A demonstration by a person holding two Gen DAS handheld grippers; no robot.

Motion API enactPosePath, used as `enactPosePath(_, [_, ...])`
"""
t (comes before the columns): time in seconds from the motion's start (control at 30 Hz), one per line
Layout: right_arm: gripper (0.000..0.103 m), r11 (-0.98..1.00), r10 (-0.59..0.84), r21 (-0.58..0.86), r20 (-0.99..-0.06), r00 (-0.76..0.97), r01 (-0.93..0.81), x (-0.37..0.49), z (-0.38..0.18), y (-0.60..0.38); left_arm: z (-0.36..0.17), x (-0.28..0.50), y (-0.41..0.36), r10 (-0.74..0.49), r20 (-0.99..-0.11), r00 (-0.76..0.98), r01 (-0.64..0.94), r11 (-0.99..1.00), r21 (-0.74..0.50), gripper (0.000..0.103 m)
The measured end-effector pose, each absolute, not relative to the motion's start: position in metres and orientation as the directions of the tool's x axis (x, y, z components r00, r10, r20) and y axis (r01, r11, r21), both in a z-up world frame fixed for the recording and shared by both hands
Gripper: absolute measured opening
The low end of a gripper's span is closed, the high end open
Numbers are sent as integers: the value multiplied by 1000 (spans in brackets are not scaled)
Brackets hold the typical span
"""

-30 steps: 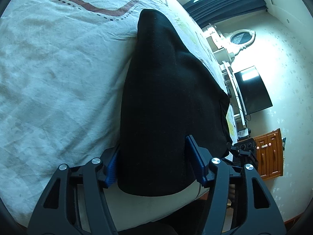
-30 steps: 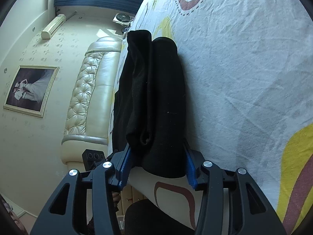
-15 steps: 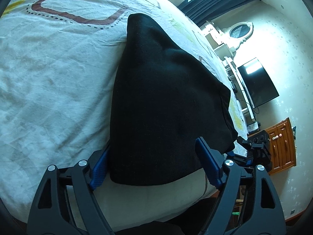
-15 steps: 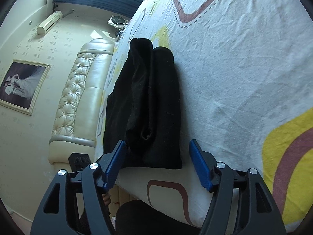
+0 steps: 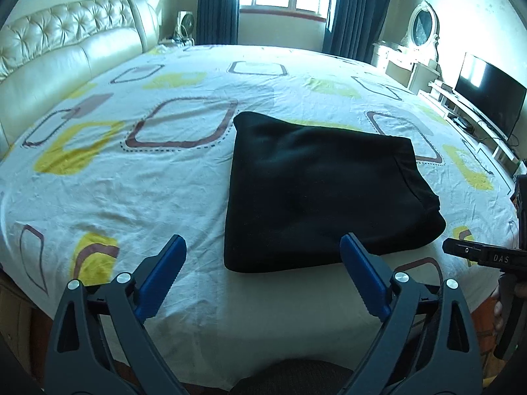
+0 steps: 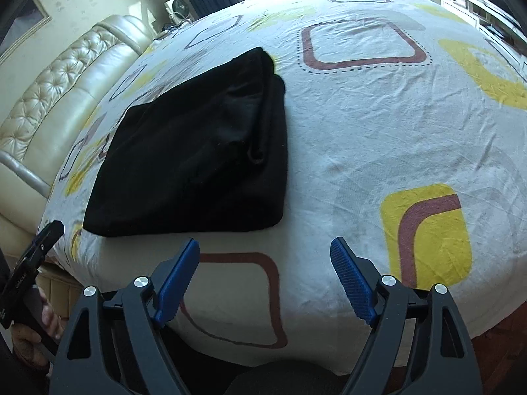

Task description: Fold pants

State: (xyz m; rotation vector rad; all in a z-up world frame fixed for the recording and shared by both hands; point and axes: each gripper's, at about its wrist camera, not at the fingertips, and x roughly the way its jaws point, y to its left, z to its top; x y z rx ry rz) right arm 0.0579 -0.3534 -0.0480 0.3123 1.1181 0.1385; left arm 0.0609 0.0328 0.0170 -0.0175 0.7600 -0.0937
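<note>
**Fold Pants: Release Stage, Both Tools Clear of the Garment**

Garment position: the pants lie on the bed as a compact black rectangle of stacked layers, near the bed's front edge. In the right wrist view the layered open edges face the bed's centre, with one inner layer slightly rumpled along that side.

Tool state: the left tool stands wide apart with nothing between its pads; its jaws have just been opening. One fingertip overlaps the garment's near corner in the picture, but no cloth sits in the gap. The right tool is likewise spread wide and empty, its jaws also just opened, hovering over bare sheet short of the garment's near edge.

Step in hand: judged from the layout, the last fold is laid and released, and the task is at or near completion.

Next move: if any is needed, it calls for light smoothing of the rumpled inner layer. Approach low, and avoid dragging the top layer out of alignment.
</note>
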Motion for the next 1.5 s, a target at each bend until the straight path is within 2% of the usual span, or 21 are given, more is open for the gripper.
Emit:
enactPosePath(0.07, [80, 960, 243, 280, -858, 453, 15, 51, -42, -341, 20, 51, 28, -77, -670, 739, 72, 997, -34, 98])
enactPosePath(0.2, [80, 973, 222, 227, -842, 491, -51, 40, -31, -321, 19, 43, 27, -110, -673, 732, 61, 994, -95, 98])
enactPosePath(0.3, [80, 969, 236, 238, -827, 510, -63, 40, -29, -314, 14, 44, 28, -110, -686, 719, 52, 993, -105, 98])
enactPosePath(0.5, [80, 972, 232, 223, -826, 514, -81, 38, -34, -302, -1, 44, 14, -85, -724, 684, 78, 996, -43, 98])
enactPosePath(0.63, [81, 970, 236, 228, -827, 509, -80, 37, -38, -302, -6, 44, 11, -116, -742, 661, 85, 993, -79, 98])
enactPosePath(1.5, [81, 964, 255, 261, -835, 487, -58, 38, -45, -304, -7, 43, 14, -42, -750, 660, 17, 999, -41, 98])
